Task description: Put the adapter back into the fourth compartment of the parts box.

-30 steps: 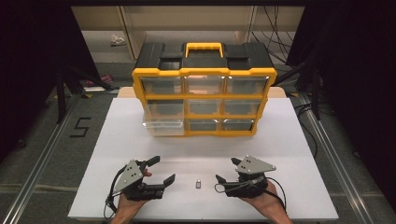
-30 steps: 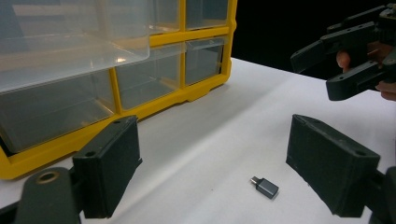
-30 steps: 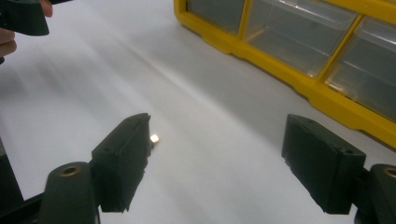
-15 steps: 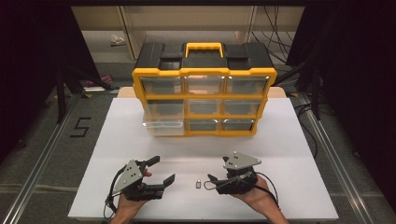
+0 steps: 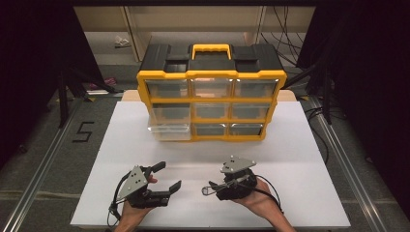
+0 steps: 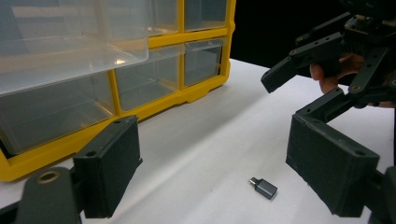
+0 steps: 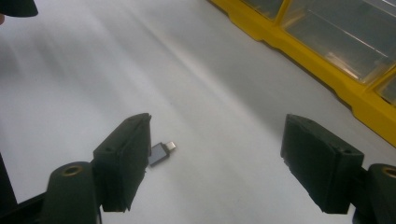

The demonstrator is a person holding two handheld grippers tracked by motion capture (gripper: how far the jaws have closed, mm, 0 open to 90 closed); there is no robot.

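Now both hands come in from the near edge of the white table (image 5: 290, 145), each one holding a gripper low over the board. The left gripper (image 5: 164, 176) points to the right with its jaws wide apart and nothing between them. The right gripper (image 5: 209, 189) is turned toward the left; its jaws also stand wide, and the small grey adapter (image 7: 159, 153) lies flat on the table just beside one jaw, near the middle of the near edge. The yellow drawer box (image 5: 211, 94) stands by the far edge, its lower left drawer (image 5: 168, 128) pulled out.
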